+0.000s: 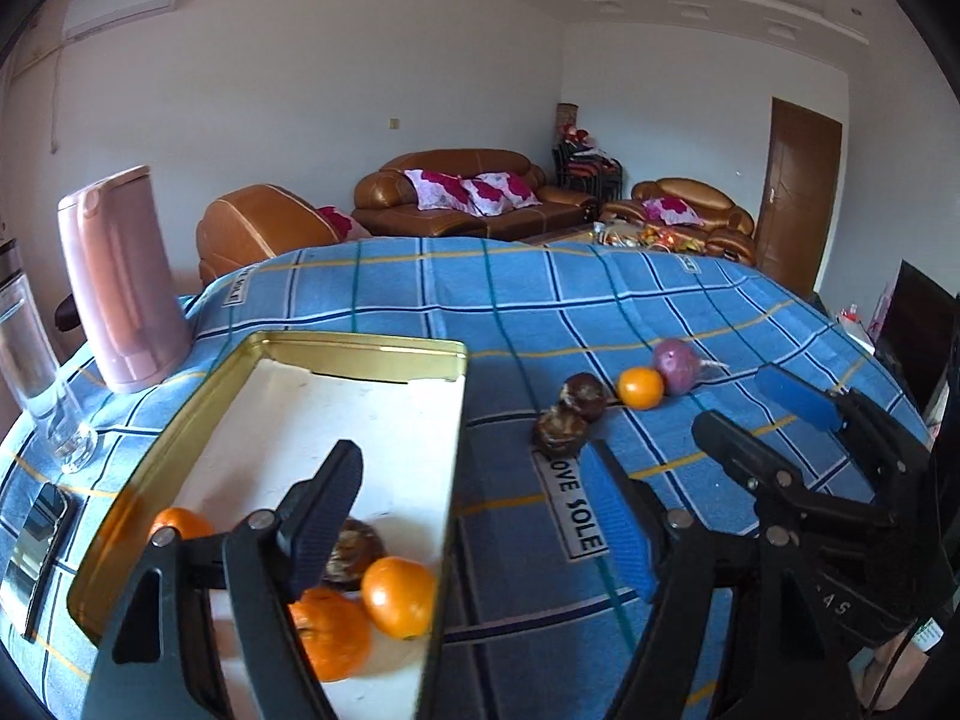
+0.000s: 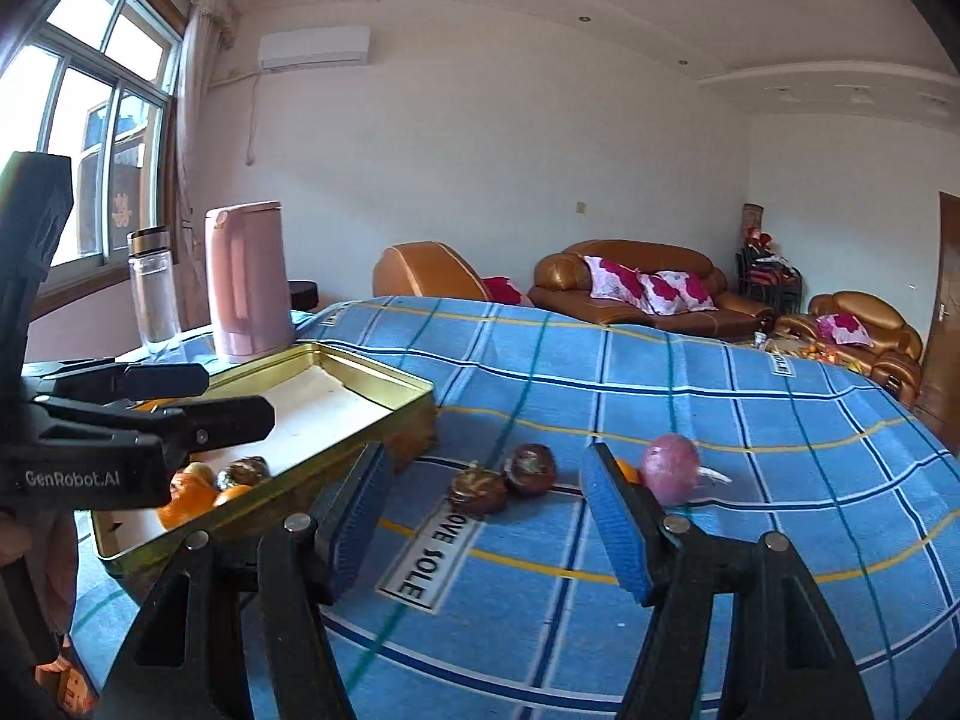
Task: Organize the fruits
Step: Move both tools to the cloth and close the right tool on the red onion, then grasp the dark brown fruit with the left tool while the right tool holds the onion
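Fruit partly sorted: gold tin tray [image 1: 360, 348] holds three oranges [image 1: 399, 597] and one dark brown fruit [image 1: 354, 552]. Left on the blue checked cloth [image 2: 750, 420], well apart from the tray: two dark fruits [image 2: 531, 468], one orange [image 1: 641, 387], one purple fruit [image 2: 671, 468]. Left gripper [image 1: 480, 516] and right gripper [image 2: 492, 516] both gape, empty; judged roughly half done.

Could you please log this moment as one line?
tin: three oranges, one dark fruit | cloth: orange, two dark fruits, purple fruit | hand-held grippers: open
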Motion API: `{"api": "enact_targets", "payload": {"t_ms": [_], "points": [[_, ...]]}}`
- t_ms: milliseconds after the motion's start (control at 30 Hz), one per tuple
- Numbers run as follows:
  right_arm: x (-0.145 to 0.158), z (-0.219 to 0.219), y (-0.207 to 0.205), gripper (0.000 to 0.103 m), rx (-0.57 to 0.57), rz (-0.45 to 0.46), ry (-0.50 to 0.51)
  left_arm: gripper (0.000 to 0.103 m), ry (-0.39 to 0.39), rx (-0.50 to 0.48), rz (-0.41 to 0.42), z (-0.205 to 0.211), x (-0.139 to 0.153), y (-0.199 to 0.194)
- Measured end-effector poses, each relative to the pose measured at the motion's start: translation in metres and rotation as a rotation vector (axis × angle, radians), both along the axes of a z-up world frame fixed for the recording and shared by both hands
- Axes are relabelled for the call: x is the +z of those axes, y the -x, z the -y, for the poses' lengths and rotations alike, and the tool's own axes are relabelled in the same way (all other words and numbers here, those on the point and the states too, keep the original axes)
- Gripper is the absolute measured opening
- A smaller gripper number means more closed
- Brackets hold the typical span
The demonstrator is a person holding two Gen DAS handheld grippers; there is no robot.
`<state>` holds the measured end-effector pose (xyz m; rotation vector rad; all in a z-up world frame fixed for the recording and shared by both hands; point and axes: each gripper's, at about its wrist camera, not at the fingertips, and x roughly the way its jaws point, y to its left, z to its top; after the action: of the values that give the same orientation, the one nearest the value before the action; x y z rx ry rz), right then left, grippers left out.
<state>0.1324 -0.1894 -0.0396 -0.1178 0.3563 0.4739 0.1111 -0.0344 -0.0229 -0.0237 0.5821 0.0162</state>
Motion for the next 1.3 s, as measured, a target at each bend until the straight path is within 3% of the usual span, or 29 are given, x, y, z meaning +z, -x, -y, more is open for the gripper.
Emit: {"api": "enact_targets", "payload": {"t_ms": [100, 200, 233, 333, 467, 600, 700, 767, 867, 1000, 1067, 1167, 1300], "points": [[0.003, 0.024, -0.015, 0.067, -0.073, -0.02, -0.003, 0.077, -0.037, -0.04, -0.034, 0.029, -0.009, -0.022], [0.006, 0.041, -0.03, 0.067, -0.126, -0.039, 0.002, 0.077, -0.02, -0.062, -0.086, 0.045, -0.021, -0.049], [0.007, 0.046, -0.036, 0.067, -0.141, -0.046, 0.008, 0.074, -0.011, -0.064, -0.11, 0.048, -0.026, -0.06], [0.009, 0.058, -0.055, 0.067, -0.179, -0.076, 0.025, 0.053, 0.01, -0.076, -0.189, 0.056, -0.043, -0.089], [0.006, 0.07, -0.088, 0.067, -0.207, -0.149, 0.008, 0.047, 0.003, -0.053, -0.239, 0.06, -0.06, -0.115], [-0.005, 0.07, -0.122, 0.067, -0.198, -0.235, -0.052, 0.047, 0.009, -0.054, -0.247, 0.058, -0.06, -0.125], [-0.014, 0.056, -0.139, 0.067, -0.199, -0.262, -0.032, 0.049, -0.01, -0.05, -0.253, 0.057, -0.064, -0.129], [-0.022, 0.05, -0.152, 0.067, -0.197, -0.294, -0.03, 0.054, 0.02, -0.054, -0.279, 0.054, -0.067, -0.134], [-0.033, 0.046, -0.167, 0.067, -0.205, -0.371, -0.021, 0.055, 0.082, -0.067, -0.299, 0.047, -0.07, -0.138], [-0.045, 0.043, -0.182, 0.067, -0.2, -0.464, -0.001, 0.055, 0.07, -0.072, -0.305, 0.049, -0.071, -0.14], [-0.051, 0.048, -0.188, 0.062, -0.188, -0.515, -0.031, 0.055, 0.075, -0.072, -0.305, 0.048, -0.071, -0.14], [-0.049, 0.059, -0.184, 0.053, -0.182, -0.514, -0.106, 0.055, 0.085, -0.077, -0.304, 0.046, -0.072, -0.14], [-0.049, 0.058, -0.178, 0.051, -0.178, -0.509, -0.093, 0.053, 0.077, -0.103, -0.303, 0.048, -0.071, -0.137]]}}
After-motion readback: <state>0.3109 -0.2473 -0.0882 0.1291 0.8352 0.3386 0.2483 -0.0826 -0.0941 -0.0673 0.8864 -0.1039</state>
